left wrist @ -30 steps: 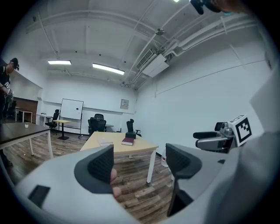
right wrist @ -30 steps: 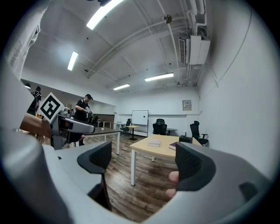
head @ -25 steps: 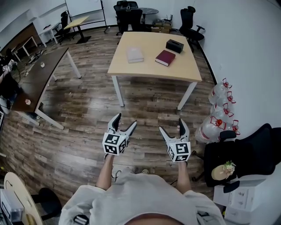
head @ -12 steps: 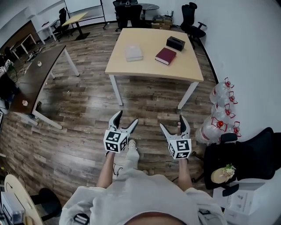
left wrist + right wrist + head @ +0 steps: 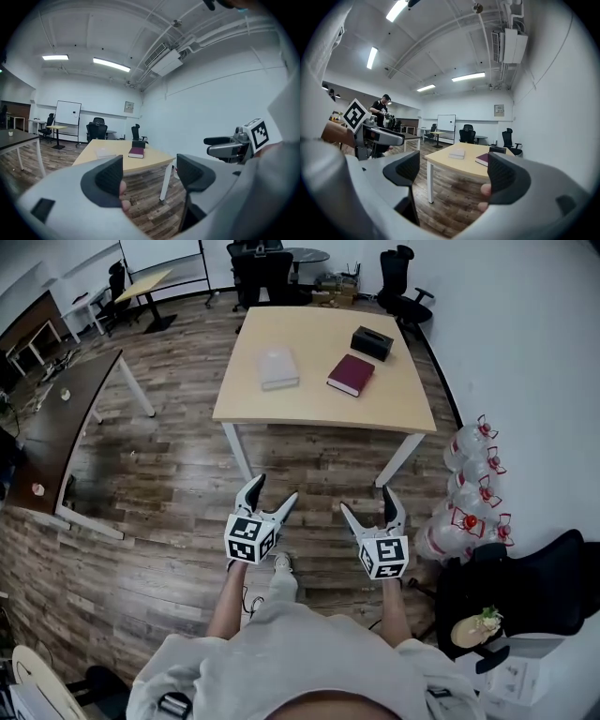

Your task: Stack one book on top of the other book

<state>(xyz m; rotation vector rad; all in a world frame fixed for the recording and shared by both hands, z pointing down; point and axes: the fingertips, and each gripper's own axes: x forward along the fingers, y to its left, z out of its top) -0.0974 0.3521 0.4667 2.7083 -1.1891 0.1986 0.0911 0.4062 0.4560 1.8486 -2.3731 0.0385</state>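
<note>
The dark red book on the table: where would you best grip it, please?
I'd take its near short edge, from the table's front, with the right claw: the dark red book lies flat and the black box sits beyond its far end.

matt wooden table (image 5: 319, 404), wood-plank floor (image 5: 169, 502)

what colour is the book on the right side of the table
Dark red, a maroon book; the head view shows it best, near the black box.
</note>
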